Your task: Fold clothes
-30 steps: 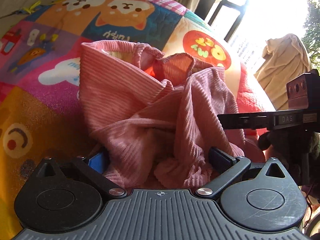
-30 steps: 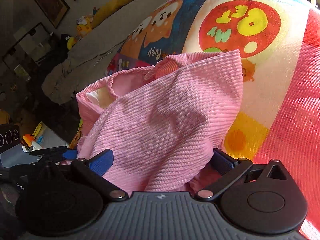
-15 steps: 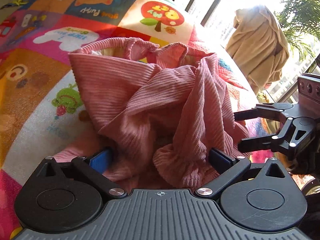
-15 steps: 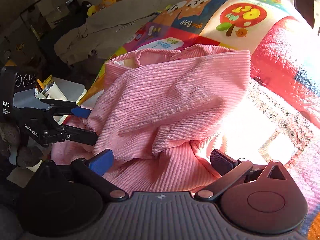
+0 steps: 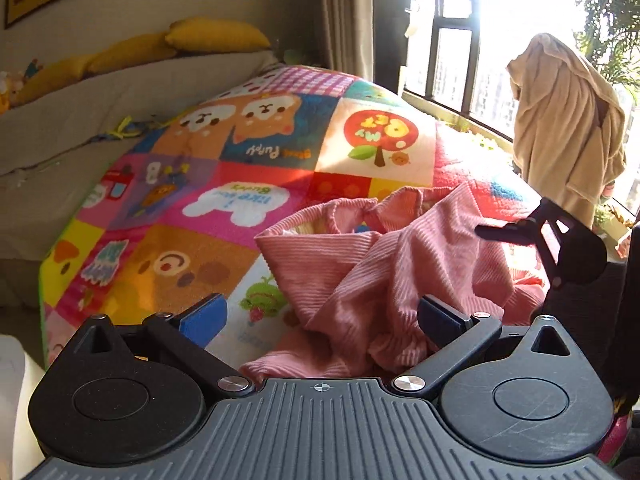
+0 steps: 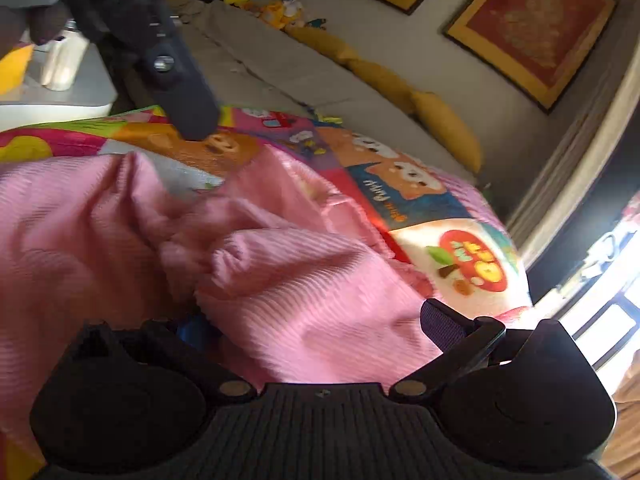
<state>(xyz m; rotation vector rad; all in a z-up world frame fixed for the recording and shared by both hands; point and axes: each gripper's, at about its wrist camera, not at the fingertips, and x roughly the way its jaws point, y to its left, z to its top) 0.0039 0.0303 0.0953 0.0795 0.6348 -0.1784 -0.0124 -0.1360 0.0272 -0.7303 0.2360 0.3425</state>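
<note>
Pink corduroy garment (image 5: 384,276) lies crumpled near the window-side edge of the cartoon patchwork blanket (image 5: 192,184), with the left gripper (image 5: 320,316) spread wide and holding nothing, and the right gripper (image 6: 320,320) likewise wide apart over the cloth.

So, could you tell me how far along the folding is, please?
Barely started. The pink garment lies bunched and creased on the quilt, with no neat fold showing. Both tools, left and right, are open with cloth between their fingers. Flattening and every fold remain.
</note>
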